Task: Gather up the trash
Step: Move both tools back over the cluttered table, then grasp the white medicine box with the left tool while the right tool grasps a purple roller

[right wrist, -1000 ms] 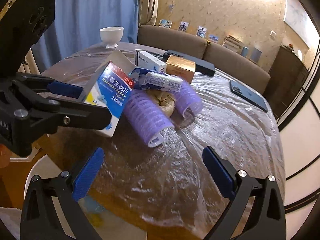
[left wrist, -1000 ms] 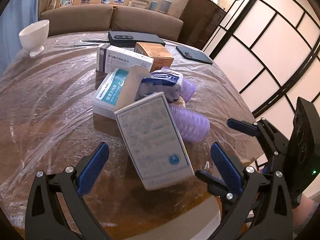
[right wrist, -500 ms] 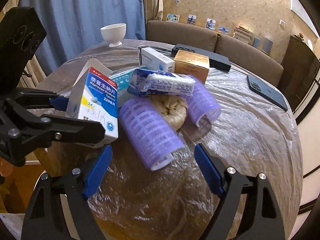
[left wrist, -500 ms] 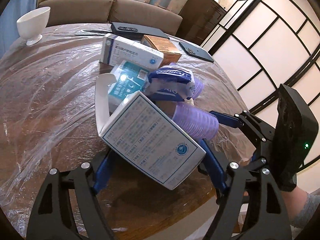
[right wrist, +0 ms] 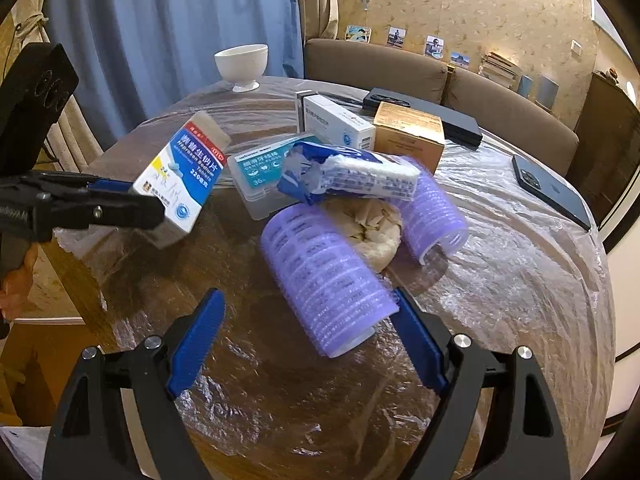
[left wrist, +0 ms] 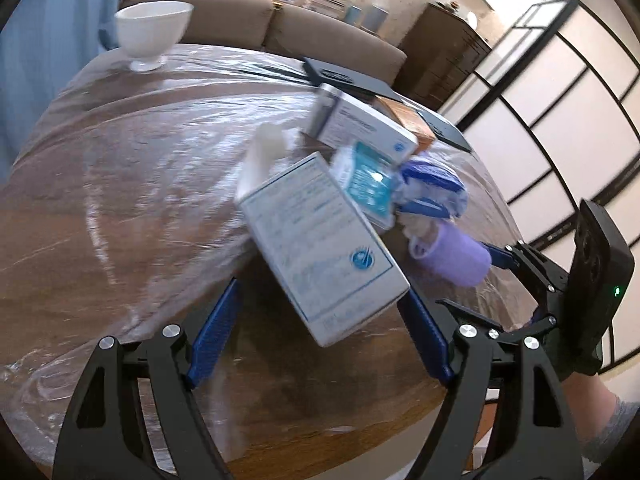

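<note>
- Jaws of the left gripper point(left wrist: 320, 344) pinching a white and blue cardboard medicine box point(left wrist: 320, 248) by its lower end; box tilted, one end flap open, clear of the tabletop near the table's edge
- Seen from the right wrist, same box point(right wrist: 180, 184) at the left, a black finger of that gripper across its lower corner
- Jaws of the right gripper point(right wrist: 306, 340) spread around a purple ribbed plastic hair roller point(right wrist: 324, 280); right pad at the roller's near end, left pad apart from it; roller lying on the round wooden table under clear plastic film point(right wrist: 500, 280)
- Just behind it, a crumpled beige paper ball point(right wrist: 372, 228), touching a second purple roller point(right wrist: 432, 208)
- Resting on top of those, a blue and white wrapped pack point(right wrist: 352, 176); beside it a teal-labelled clear floss case point(right wrist: 260, 176)
- Farther back, a white carton point(right wrist: 340, 120), a brown cardboard box point(right wrist: 408, 128), a white footed bowl point(right wrist: 241, 64) and a dark phone point(right wrist: 552, 196)
</note>
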The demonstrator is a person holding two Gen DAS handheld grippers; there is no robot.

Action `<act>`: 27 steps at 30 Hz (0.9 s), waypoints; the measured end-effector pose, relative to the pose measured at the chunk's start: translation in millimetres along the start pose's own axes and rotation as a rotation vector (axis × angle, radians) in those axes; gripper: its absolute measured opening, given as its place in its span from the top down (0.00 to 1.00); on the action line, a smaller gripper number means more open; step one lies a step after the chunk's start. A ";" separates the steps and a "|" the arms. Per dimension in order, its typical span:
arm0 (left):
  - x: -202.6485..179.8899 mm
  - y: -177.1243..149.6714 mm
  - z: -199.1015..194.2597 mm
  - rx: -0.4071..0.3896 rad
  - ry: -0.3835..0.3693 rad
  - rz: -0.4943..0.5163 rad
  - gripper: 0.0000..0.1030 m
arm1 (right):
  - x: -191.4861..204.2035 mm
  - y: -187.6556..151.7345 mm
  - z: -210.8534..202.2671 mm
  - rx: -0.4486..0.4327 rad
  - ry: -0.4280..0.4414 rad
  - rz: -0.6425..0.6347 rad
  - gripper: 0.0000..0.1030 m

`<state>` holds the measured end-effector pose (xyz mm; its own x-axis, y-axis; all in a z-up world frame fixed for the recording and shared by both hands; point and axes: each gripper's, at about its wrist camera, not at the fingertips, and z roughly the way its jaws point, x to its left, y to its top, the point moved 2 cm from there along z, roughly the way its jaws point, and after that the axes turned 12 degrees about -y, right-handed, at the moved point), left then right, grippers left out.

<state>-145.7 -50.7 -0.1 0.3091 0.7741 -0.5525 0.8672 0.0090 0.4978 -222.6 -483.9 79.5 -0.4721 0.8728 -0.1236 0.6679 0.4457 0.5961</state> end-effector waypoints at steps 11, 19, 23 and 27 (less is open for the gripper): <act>-17.1 12.7 18.4 -0.013 0.028 0.000 0.21 | -4.6 6.2 13.0 0.031 0.025 0.097 0.20; -7.7 24.4 27.2 -0.027 0.052 -0.026 0.21 | -7.7 5.8 20.4 0.041 -0.031 0.108 0.20; -10.4 24.8 28.7 -0.017 0.070 0.013 0.21 | 0.0 5.2 18.3 0.032 -0.053 0.056 0.31; -11.1 22.2 21.9 -0.021 0.082 0.038 0.29 | 0.6 5.1 13.2 0.026 -0.016 0.067 0.50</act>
<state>-121.4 -73.1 2.4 0.3075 0.8235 -0.4767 0.8468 -0.0083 0.5318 -211.9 -478.5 71.9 -0.4167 0.9038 -0.0974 0.7124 0.3913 0.5826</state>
